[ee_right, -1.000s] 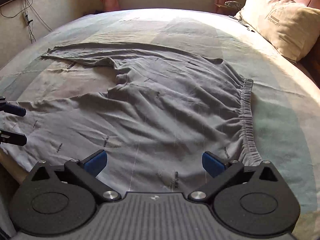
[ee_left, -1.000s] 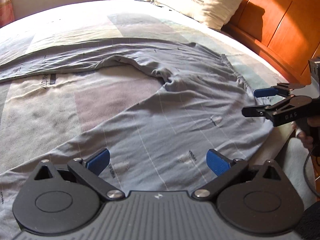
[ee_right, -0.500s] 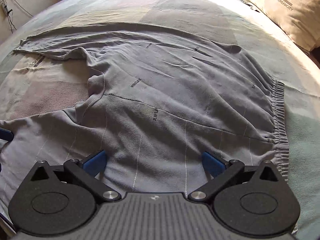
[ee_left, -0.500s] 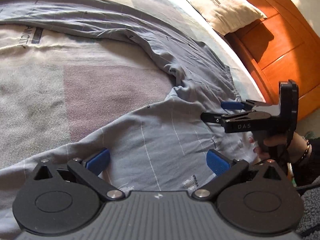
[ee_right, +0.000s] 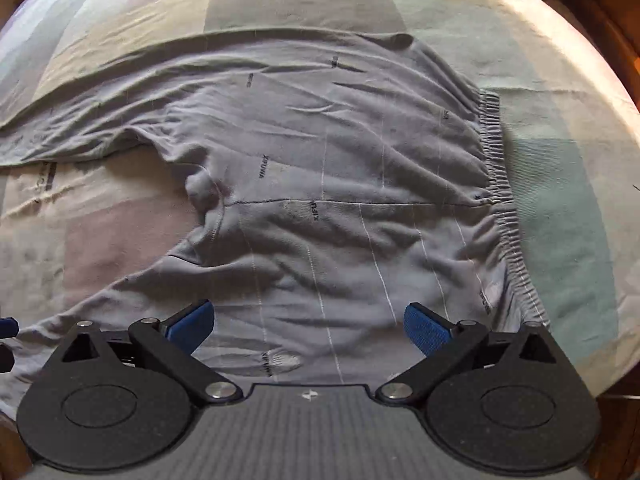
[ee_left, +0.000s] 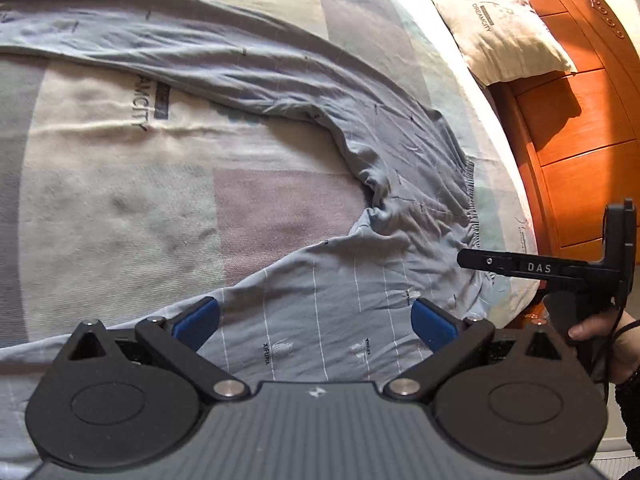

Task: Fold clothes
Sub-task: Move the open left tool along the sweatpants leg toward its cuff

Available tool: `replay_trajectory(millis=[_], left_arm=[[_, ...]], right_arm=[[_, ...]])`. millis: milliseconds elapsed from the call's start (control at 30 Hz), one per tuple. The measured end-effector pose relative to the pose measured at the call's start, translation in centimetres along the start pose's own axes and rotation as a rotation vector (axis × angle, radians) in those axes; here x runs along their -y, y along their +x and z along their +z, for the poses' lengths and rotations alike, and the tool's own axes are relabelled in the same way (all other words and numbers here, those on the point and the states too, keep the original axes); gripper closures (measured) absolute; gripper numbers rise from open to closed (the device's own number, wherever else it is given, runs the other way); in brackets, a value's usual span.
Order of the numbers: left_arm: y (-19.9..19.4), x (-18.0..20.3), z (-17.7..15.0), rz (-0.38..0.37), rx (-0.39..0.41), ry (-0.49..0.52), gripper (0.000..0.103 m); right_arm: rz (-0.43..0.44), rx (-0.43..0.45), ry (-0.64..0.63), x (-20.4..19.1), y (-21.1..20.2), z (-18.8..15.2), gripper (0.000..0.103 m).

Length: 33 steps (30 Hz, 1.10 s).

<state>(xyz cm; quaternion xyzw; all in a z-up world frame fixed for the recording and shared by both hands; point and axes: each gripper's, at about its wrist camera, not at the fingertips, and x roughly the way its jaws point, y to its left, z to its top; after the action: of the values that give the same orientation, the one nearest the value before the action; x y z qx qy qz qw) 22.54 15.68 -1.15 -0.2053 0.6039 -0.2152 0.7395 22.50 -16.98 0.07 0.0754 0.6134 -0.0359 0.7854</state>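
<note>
Grey-blue striped trousers (ee_left: 360, 272) lie spread on the bed, legs splayed apart to the left and the elastic waistband (ee_left: 470, 196) to the right. My left gripper (ee_left: 316, 320) is open, hovering low over the near leg with cloth showing between its blue pads. My right gripper (ee_left: 480, 260) reaches in side-on near the waistband's near end, held by a hand (ee_left: 592, 324). In the right wrist view the trousers (ee_right: 320, 168) fill the frame, the waistband (ee_right: 496, 176) runs down the right, and the right gripper (ee_right: 308, 326) is open above the near hip area.
A patchwork bedspread (ee_left: 120, 200) covers the bed under the trousers. A cream pillow (ee_left: 496, 28) rests against the orange wooden headboard (ee_left: 580, 120) at the far right. In the right wrist view the bed's edge (ee_right: 600, 320) curves close on the right.
Both grippers have dropped lower and closer over the near trouser leg and hip. The right gripper has come in toward the waistband. Both stay open and the cloth has not moved.
</note>
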Motion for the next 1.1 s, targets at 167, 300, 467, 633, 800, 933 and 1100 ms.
replay_trajectory(millis=[167, 300, 467, 633, 800, 933, 1100], left_arm=[[-3.7, -2.3, 2.6, 0.064, 0.0, -0.056, 0.002], [-4.6, -3.9, 4.7, 0.135, -0.014, -0.131, 0.002], [-5.8, -3.5, 6.7, 0.167, 0.006, -0.203, 0.002], [-3.9, -5.3, 9.1, 0.217, 0.038, -0.225, 0.001], [-0.4, -8.8, 11.9, 0.219, 0.093, -0.258, 0.002], [2.2, -12.1, 14.1, 0.23, 0.122, -0.262, 0.002], [3.4, -15.6, 15.2, 0.241, 0.155, -0.323, 0.002]], right_arm=[[0.06, 0.081, 0.028, -3.6, -5.0, -0.7, 0.0], [0.156, 0.08, 0.033, -5.8, -5.1, -0.2, 0.0], [0.249, 0.008, 0.002, -8.6, -0.9, 1.7, 0.0], [0.315, 0.032, -0.085, -11.3, 2.2, 4.5, 0.0], [0.305, 0.146, -0.292, -14.2, 5.1, 6.4, 0.0], [0.252, 0.298, -0.505, -17.3, 7.3, 8.0, 0.0], [0.199, 0.213, -0.423, -18.6, 13.1, 10.1, 0.0]])
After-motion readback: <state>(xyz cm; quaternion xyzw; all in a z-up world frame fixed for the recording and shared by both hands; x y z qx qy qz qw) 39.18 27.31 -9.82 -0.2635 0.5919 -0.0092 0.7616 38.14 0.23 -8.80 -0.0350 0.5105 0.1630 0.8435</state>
